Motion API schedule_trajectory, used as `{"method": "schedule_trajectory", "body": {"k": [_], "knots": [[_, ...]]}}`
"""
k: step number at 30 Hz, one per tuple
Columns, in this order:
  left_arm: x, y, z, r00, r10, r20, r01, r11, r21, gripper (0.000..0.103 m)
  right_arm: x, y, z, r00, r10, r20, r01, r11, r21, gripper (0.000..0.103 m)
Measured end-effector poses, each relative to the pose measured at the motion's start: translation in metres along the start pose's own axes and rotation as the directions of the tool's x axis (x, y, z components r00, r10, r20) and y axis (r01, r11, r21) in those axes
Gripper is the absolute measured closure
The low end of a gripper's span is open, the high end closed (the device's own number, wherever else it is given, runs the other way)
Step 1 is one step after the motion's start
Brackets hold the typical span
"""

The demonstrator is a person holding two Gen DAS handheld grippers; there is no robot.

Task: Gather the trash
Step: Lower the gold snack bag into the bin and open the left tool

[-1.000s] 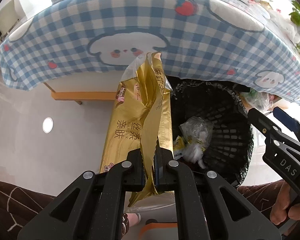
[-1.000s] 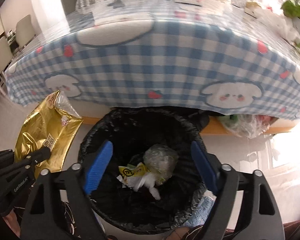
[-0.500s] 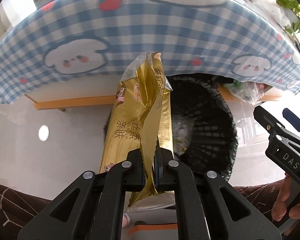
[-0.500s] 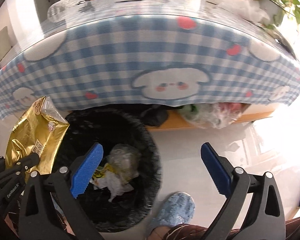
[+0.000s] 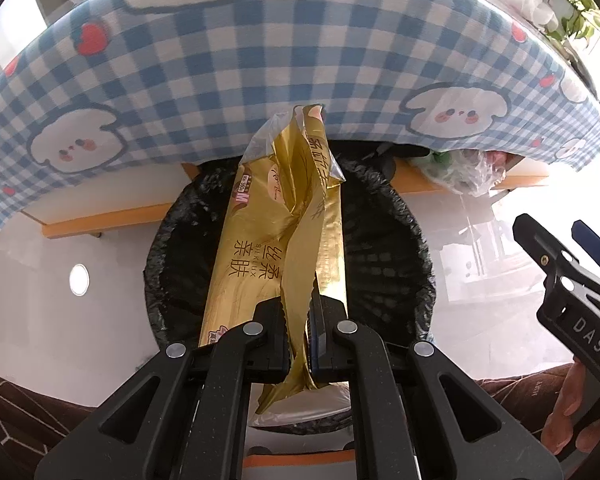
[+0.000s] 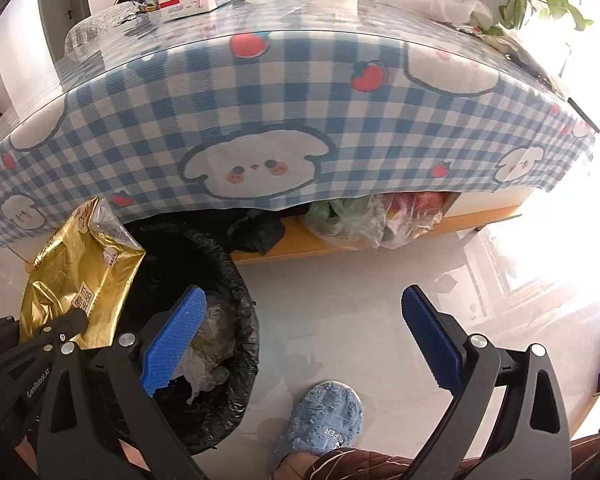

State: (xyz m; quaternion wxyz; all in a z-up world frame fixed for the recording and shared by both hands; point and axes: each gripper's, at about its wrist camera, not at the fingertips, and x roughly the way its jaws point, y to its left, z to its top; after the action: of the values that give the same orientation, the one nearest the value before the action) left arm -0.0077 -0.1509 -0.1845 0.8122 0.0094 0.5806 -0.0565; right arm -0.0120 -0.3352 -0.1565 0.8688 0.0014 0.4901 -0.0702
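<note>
Gold wrapper (image 5: 276, 256) sits pinched between the pressed-together fingers of the left gripper (image 5: 298, 336), at the centre of the left wrist frame, hanging directly over the black-lined bin (image 5: 384, 248). The right gripper (image 6: 300, 336) is spread wide and empty above the floor at lower right. The step in hand looks like the drop; next, the left jaws need only part so the wrapper falls inside the rim
</note>
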Motion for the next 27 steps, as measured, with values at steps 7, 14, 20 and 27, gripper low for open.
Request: {"method": "schedule_trajectory", "body": {"k": [7, 14, 20, 27], "knots": [[-0.009, 0.004, 0.003, 0.999, 0.024, 0.041, -0.023, 0.999, -0.024, 0.066, -0.001, -0.004, 0.002, 1.000, -0.010, 0.003, 0.009, 1.000, 0.010, 0.009], [-0.032, 0.010, 0.005, 0.994, 0.031, 0.102, -0.028, 0.999, -0.028, 0.039, -0.009, -0.002, 0.006, 1.000, -0.001, 0.023, 0.001, 1.000, 0.013, 0.009], [-0.057, 0.011, 0.007, 0.984, 0.034, 0.173, -0.031, 0.999, -0.021, 0.021, -0.026, -0.005, 0.013, 0.997, 0.035, 0.062, -0.037, 0.999, 0.032, 0.009], [-0.086, 0.015, 0.012, 0.972, 0.015, 0.234, -0.009, 1.000, -0.028, 0.008, -0.051, -0.005, 0.026, 0.991, 0.056, 0.124, -0.061, 0.998, 0.035, 0.009]]}}
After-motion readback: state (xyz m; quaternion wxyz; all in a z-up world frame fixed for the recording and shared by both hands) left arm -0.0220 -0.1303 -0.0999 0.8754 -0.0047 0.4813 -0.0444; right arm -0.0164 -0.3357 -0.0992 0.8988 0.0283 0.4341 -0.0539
